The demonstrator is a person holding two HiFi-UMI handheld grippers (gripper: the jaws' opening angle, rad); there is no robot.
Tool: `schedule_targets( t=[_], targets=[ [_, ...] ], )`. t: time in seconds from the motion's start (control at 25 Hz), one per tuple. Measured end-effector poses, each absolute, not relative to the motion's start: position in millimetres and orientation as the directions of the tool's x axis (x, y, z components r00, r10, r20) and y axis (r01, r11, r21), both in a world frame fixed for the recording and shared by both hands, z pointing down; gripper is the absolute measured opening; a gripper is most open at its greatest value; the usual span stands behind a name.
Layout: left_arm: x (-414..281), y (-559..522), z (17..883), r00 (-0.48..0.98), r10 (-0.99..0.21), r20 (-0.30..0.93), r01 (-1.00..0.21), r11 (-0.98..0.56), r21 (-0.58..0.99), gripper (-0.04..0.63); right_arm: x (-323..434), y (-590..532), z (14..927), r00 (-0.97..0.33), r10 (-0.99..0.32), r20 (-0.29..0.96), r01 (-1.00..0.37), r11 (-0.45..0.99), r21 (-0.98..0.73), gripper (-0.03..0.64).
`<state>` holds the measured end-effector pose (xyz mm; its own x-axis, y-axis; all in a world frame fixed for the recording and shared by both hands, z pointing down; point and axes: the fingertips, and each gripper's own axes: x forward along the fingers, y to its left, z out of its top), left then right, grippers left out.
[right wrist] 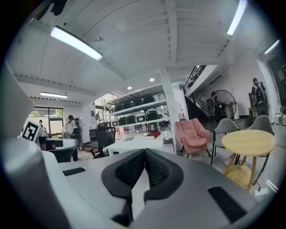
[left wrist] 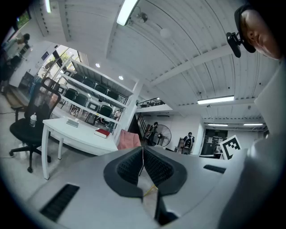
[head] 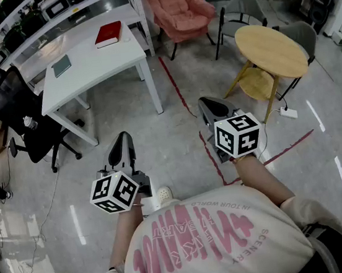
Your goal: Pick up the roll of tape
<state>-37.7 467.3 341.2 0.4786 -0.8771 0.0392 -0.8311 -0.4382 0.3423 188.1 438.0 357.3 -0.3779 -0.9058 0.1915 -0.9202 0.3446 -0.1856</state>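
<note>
The person stands on a bare floor with both grippers held out in front. The left gripper point(head: 122, 138) has its jaws pressed together with nothing between them, and so does the right gripper point(head: 208, 102). I cannot make out the roll of tape, or which way it lies, in any view. Ahead on the left a white table point(head: 96, 67) holds a red book point(head: 108, 34) and a grey notebook point(head: 61, 66). A round wooden table point(head: 270, 50) stands to the right.
</note>
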Motion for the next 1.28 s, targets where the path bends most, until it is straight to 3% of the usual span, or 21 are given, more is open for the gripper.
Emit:
schedule_targets(
  t=[0.6, 1.28],
  targets=[
    [-83, 357, 324, 0.517, -0.856, 0.019, -0.799, -0.474, 0.37, 0.025, 149, 341, 342, -0.331, -0.925, 0.187, -0.936, 0.297, -0.188, 0.012],
    [-183, 225, 286, 0.588, -0.807, -0.046, -0.752, -0.567, 0.335, 0.025, 65, 224, 313, -0.239, -0.963, 0.121, -0.948, 0.204, -0.245, 0.012]
  ],
)
